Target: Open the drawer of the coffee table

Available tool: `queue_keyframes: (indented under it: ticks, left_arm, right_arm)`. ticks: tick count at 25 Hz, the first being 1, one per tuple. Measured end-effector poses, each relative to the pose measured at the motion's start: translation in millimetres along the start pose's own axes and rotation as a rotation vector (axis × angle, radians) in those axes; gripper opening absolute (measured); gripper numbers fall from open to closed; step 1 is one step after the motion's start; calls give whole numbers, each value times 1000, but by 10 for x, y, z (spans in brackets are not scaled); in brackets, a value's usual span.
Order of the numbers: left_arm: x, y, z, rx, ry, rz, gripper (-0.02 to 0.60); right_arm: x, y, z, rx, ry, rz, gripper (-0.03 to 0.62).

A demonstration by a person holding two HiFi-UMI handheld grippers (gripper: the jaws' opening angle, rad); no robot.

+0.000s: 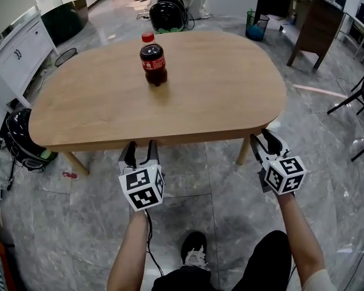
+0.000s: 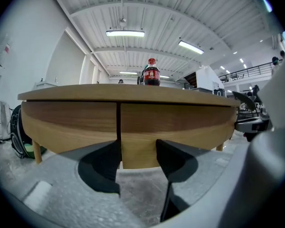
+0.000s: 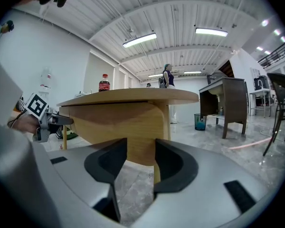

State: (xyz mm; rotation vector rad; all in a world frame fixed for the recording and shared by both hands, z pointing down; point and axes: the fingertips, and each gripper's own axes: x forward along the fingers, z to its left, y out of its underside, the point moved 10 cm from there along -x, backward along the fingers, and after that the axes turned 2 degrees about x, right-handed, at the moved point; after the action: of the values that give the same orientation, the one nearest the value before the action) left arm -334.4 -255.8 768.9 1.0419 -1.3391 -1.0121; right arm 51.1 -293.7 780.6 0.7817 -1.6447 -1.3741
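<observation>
While both forearms reach forward from the bottom of the head view, the left claw points almost level at the near edge of the worktop. Its jaws stand wide and grip nothing. The left gripper view alone shows the drawer front, shut flush under the top beside a dark vertical seam. The panel's lower edge is framed between the parted jaws, untouched. A cola bottle stands upright mid-worktop, part full of dark drink. Further right, the right claw hovers at the worktop's rounded right end, jaws moderately apart and empty. Only its view shows a teal bin on the floor beyond, contents unclear.
</observation>
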Motion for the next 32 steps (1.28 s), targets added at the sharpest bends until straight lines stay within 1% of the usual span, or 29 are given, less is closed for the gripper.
queue_keyframes:
  ticks: [2, 4, 8, 11, 16, 19, 22, 28, 32]
  left_arm:
    - [-4, 15, 15, 14, 32, -5, 229]
    - [-4, 31, 9, 22, 58, -11, 250]
    - [2, 24, -8, 12, 72, -24, 284]
    - [5, 25, -16, 3, 65, -40, 290]
    - [16, 43, -43, -20, 45, -51, 291]
    - [21, 44, -55, -27, 31, -56, 296]
    - [12, 38, -61, -17, 36, -56, 298]
    - [17, 39, -54, -10, 33, -43, 298]
    - [12, 24, -48, -9, 36, -35, 298]
  right_arm:
    - [-3, 8, -10, -15, -12, 4, 190]
    - [-3, 22, -20, -41, -3, 14, 198]
    - [-20, 33, -74, -19, 11, 13, 216]
    - [6, -10, -124, -6, -1, -7, 244]
    - [108, -76, -168, 11, -34, -42, 268]
    - [154, -72, -158, 31, -54, -61, 270]
    - [146, -39, -166, 58, -73, -77, 270]
    - [170, -41, -114, -18, -77, -43, 282]
    - [137, -62, -110, -37, -95, -22, 282]
